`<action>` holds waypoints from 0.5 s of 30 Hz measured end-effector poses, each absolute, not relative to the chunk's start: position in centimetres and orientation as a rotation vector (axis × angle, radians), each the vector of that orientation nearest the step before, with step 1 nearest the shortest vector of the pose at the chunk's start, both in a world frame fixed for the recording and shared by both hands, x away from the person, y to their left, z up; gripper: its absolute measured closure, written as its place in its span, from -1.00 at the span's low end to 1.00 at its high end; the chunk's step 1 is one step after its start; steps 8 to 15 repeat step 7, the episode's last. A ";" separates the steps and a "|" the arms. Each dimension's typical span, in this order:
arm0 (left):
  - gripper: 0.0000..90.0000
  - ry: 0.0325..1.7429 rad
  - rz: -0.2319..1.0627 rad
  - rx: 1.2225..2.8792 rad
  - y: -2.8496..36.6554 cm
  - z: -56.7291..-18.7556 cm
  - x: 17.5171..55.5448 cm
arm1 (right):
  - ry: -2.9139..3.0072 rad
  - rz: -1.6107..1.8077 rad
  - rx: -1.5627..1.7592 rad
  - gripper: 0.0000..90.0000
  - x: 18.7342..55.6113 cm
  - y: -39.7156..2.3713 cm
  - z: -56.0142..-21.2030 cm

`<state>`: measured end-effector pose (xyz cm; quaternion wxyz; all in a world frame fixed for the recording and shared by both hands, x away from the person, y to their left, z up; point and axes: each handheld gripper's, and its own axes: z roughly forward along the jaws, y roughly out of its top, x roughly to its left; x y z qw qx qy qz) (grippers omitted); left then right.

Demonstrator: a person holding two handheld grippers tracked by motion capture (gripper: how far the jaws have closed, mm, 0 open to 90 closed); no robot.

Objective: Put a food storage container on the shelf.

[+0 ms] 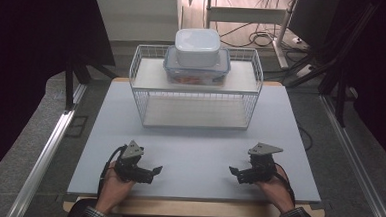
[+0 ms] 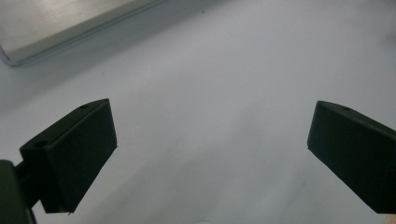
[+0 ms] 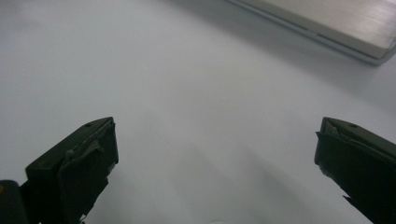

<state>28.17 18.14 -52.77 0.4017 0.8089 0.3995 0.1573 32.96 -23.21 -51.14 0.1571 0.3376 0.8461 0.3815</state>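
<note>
White desk; wire rack far centre carries stacked containers. Left gripper, right gripper near edge, jaws wide, empty. Best approach level, both together.

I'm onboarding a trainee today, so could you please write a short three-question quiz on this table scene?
1. True or false: the left gripper is shut on a box.
2. What sits on top of the clear container on the wire rack? A) a white lidded box B) a mug C) a plate
3. Fill in: both grippers rest near the ____ edge of the table.

Key: 1 false, its jaws stand wide apart, as do those of the right gripper. 2 A, the white lidded box. 3 near (person's side).
</note>
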 end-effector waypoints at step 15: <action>-0.98 1.019 0.385 2.091 17.7 -53.3 28.4 | 2.463 1.050 0.948 -1.00 33.0 -22.9 -51.6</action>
